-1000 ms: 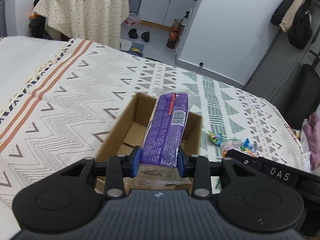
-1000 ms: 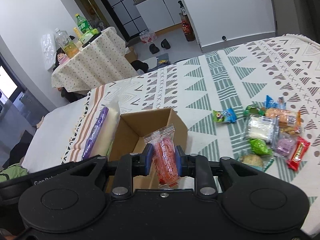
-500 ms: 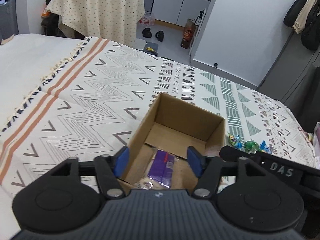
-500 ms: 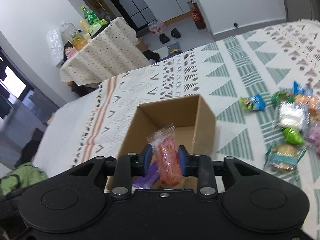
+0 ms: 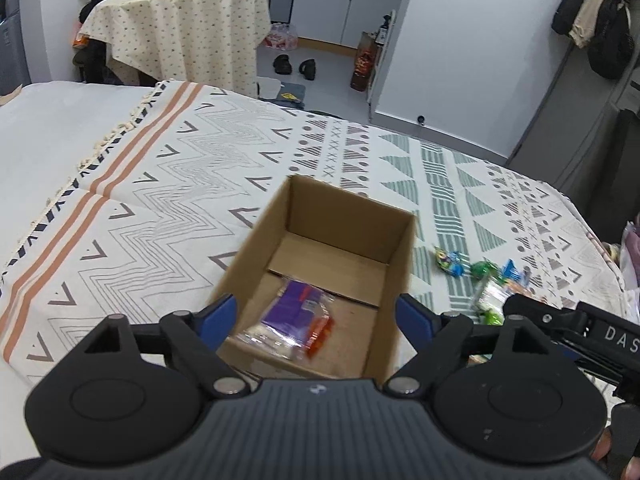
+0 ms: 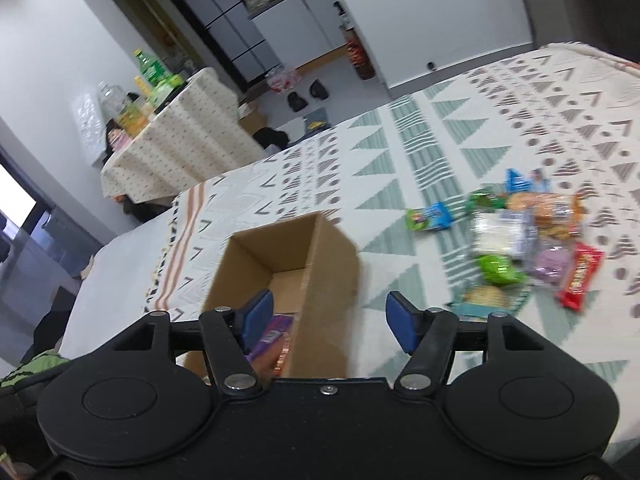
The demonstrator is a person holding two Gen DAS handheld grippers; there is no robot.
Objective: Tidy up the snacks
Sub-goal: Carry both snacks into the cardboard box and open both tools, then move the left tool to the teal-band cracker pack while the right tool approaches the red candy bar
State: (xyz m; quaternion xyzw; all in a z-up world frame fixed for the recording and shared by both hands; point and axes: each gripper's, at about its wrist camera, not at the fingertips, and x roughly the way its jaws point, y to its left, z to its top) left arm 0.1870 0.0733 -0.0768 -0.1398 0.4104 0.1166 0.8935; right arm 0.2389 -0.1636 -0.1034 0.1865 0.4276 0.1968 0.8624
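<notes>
Room: white walls, pale floor, a round side table [image 5: 180, 28] under a dotted cloth carrying bottles, shoes [image 5: 294, 66] on the floor beyond. Bed with a patterned blanket [image 5: 168, 184] in zigzags and green triangles. Open cardboard box [image 5: 320, 248] stands on the blanket; nothing blocks its mouth. Loose snack pile [image 6: 520, 236] lies on the blanket right of the box, well apart from it. Inside the box: purple snack pack [image 5: 292, 312] lying flat, orange snack pack [image 5: 320, 330] touching its edge. Left hand-held gripper [image 5: 316, 316] spread wide above the box, holding nothing. Right hand-held gripper [image 6: 328, 320] likewise wide apart, empty, over the box's right wall.
</notes>
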